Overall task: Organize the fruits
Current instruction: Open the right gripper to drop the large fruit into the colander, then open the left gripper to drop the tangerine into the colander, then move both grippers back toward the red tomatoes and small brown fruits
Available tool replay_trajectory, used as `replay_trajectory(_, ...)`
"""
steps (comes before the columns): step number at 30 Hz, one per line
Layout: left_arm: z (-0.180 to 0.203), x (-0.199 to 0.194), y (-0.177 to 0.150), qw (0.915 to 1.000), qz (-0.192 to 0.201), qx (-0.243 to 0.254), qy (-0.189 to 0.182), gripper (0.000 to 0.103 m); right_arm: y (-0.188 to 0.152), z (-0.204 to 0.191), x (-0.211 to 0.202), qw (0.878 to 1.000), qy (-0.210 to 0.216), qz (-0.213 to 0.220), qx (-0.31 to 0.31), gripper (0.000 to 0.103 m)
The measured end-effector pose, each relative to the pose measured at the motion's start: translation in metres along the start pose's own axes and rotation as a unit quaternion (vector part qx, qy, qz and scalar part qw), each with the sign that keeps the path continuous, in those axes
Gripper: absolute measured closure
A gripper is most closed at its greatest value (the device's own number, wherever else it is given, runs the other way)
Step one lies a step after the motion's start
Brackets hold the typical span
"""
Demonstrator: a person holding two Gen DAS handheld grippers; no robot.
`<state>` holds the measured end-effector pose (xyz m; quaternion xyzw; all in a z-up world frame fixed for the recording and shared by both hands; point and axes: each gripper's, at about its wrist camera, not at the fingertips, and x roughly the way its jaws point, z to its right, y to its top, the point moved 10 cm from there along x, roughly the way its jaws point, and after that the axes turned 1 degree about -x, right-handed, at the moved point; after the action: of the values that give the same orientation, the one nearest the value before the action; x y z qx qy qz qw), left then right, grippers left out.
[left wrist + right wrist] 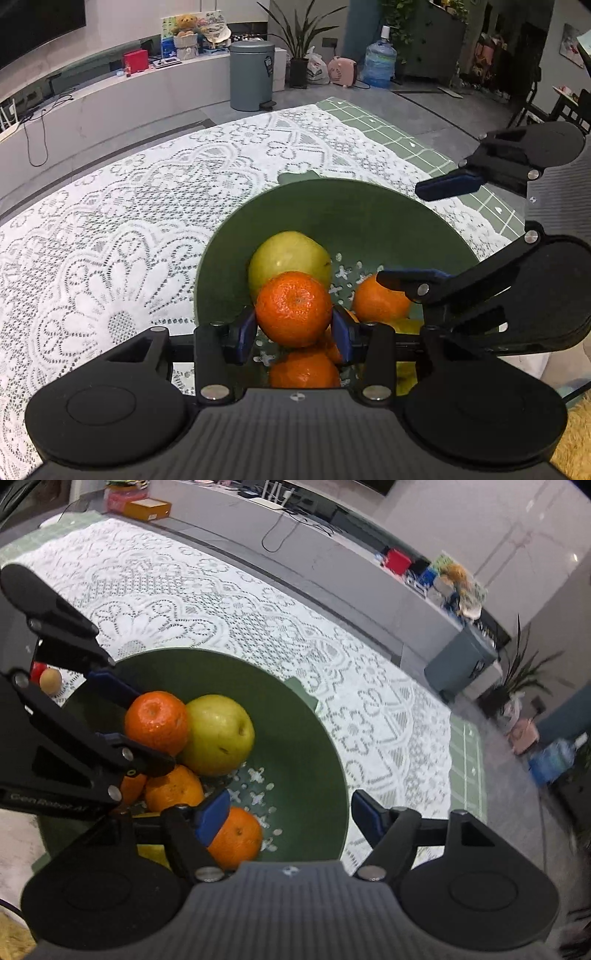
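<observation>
A green bowl [354, 221] sits on a lacy white cloth [129, 221] (maybe over a table). The left gripper [293, 334] squeezes an orange [293, 308]; the right gripper [291, 818] is spread apart, holding nothing. A gray bin [252, 75] stands far back.

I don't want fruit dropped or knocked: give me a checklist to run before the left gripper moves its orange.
1. Left gripper gripping orange: ok, pads on both sides.
2. Right gripper free of fruit: ok, jaws open, nothing pressed between them.
3. Grippers apart: ok, though both crowd the bowl.
4. Pear clear of held orange: not ok, they touch.
5. Bowl flat on cloth: cannot tell.
</observation>
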<state>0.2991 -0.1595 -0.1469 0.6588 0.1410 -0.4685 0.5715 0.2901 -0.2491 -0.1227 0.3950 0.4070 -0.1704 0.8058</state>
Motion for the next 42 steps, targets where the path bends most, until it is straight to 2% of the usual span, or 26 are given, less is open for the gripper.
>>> replay_trajectory(5,0.007,0.003,-0.005,0.9995,-0.007,0.030,0.006,0.054,-0.015,-0.005,-0.006,0.999,0.018,-0.007,0.033,0.033)
replay_trajectory(12,0.014,0.009,-0.008,0.9976,-0.020,0.061,0.028,0.054,-0.024,-0.008,-0.015,0.999,0.006,0.002,0.044,0.030)
replay_trajectory(14,0.013,0.011,-0.009,0.9974,-0.027,0.058,0.035,0.049,-0.026,-0.006,-0.015,0.999,0.005,0.003,0.052,0.027)
replay_trajectory(16,0.012,0.011,-0.009,0.9975,-0.028,0.056,0.034,0.049,-0.027,-0.003,-0.014,0.998,0.003,0.003,0.062,0.026)
replay_trajectory(23,0.009,0.003,-0.007,0.9984,-0.012,0.039,0.038,0.036,-0.027,0.002,-0.015,0.997,0.001,0.006,0.082,0.026)
replay_trajectory(27,0.007,-0.011,0.000,0.9980,0.004,0.037,0.052,0.035,-0.023,0.005,-0.019,0.996,-0.014,0.012,0.085,0.018)
replay_trajectory(38,-0.008,-0.052,-0.001,0.9961,0.035,0.001,0.082,0.035,-0.016,0.007,-0.035,0.984,-0.008,0.039,0.175,0.018)
replay_trajectory(42,-0.013,-0.065,-0.003,0.9946,0.042,-0.010,0.094,0.035,-0.016,-0.001,-0.044,0.978,-0.023,0.059,0.199,0.018)
